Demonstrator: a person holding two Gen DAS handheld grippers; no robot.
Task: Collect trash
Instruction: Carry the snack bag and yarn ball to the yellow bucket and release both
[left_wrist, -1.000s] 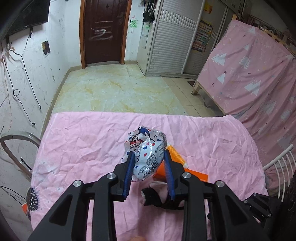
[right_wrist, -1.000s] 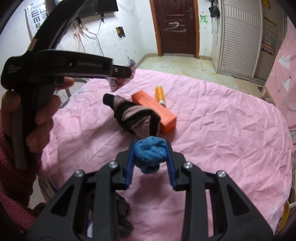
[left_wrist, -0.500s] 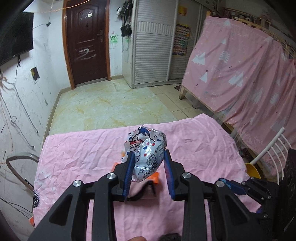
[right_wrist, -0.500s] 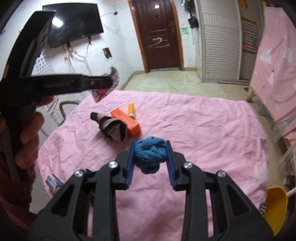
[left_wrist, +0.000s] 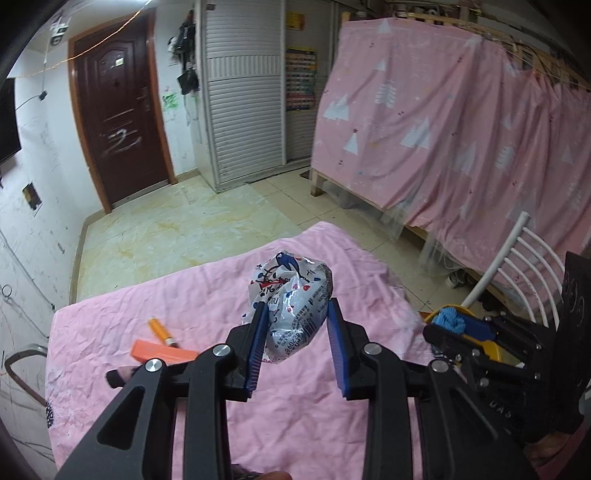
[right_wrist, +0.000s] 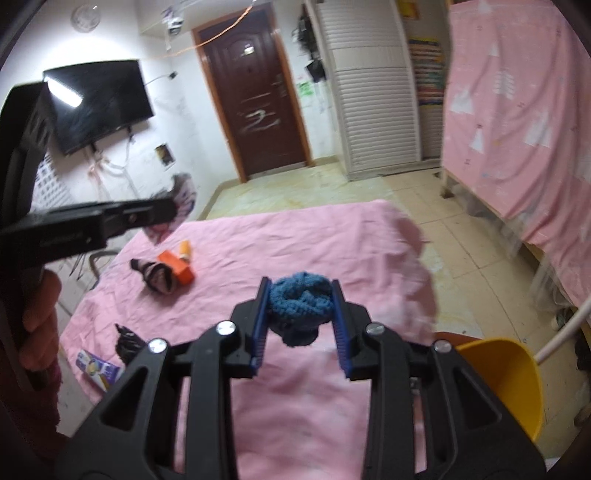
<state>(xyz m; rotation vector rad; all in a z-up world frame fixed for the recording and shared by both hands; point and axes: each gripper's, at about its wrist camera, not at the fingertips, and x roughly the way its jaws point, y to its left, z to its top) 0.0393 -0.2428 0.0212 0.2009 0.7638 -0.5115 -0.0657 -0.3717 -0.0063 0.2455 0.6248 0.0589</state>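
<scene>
A pink sheet (right_wrist: 303, 243) covers the surface, wrinkled all over, with tiled floor (left_wrist: 177, 221) beyond its far edge and a pink curtain (left_wrist: 461, 122) hanging on the right. A yellow bin (right_wrist: 506, 373) stands off the surface's near right corner, beside a white chair (left_wrist: 517, 258).

The left gripper (left_wrist: 295, 332) is up above the sheet, its blue pads clamped on a crumpled printed wrapper (left_wrist: 291, 295) that bulges out past the tips. The right gripper (right_wrist: 300, 317) is clamped on a blue knitted ball (right_wrist: 299, 301), held above the near part of the sheet, left of the bin; in the left view that ball (left_wrist: 450, 319) sits right in front of the bin's rim.

Left on the sheet lie an orange box (right_wrist: 176, 266), with a dark sock (right_wrist: 157, 275) touching its left side and an orange tube (right_wrist: 184, 250) just beyond it. Nearer, at the sheet's left edge, lie a black scrap (right_wrist: 127, 341) and a small printed packet (right_wrist: 98, 367).
</scene>
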